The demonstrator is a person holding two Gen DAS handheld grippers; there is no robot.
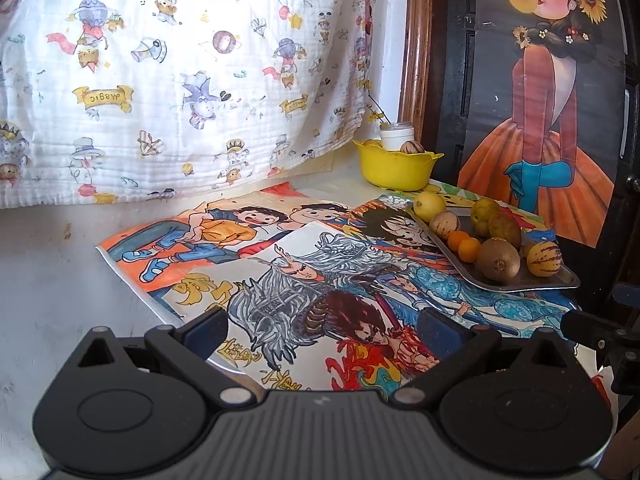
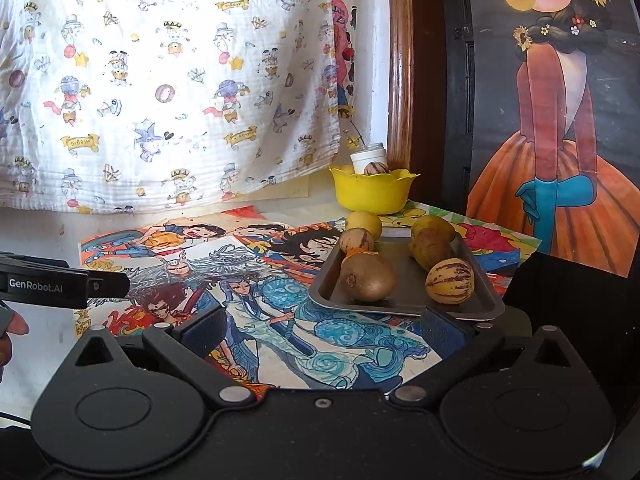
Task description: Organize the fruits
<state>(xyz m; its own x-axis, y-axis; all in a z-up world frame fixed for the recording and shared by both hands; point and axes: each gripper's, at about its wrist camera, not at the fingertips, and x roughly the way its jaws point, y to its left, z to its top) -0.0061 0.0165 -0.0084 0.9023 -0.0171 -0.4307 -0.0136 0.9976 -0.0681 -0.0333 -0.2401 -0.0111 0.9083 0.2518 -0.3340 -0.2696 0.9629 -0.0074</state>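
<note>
A: Both idle. Left hand-held gripper spread wide, empty; right hand-held gripper same, just short of metal tray. Fruit still on tray: kiwi, striped melon. One striped fruit in yellow bowl.

B: Risks: round fruit, likely to roll on pinch. Tray overhanging counter edge, so could tip if nudged. Bowl far back, long carry.

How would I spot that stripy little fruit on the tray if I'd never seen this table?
Find the metal tray on the colourful drawings, in front of the yellow bowl. At the tray's near right corner lies the striped fruit, beside the fuzzy brown kiwi. It is pale yellow with dark purple streaks, unlike the plain fruits next to it; a smaller striped one lies at the far end.
</note>
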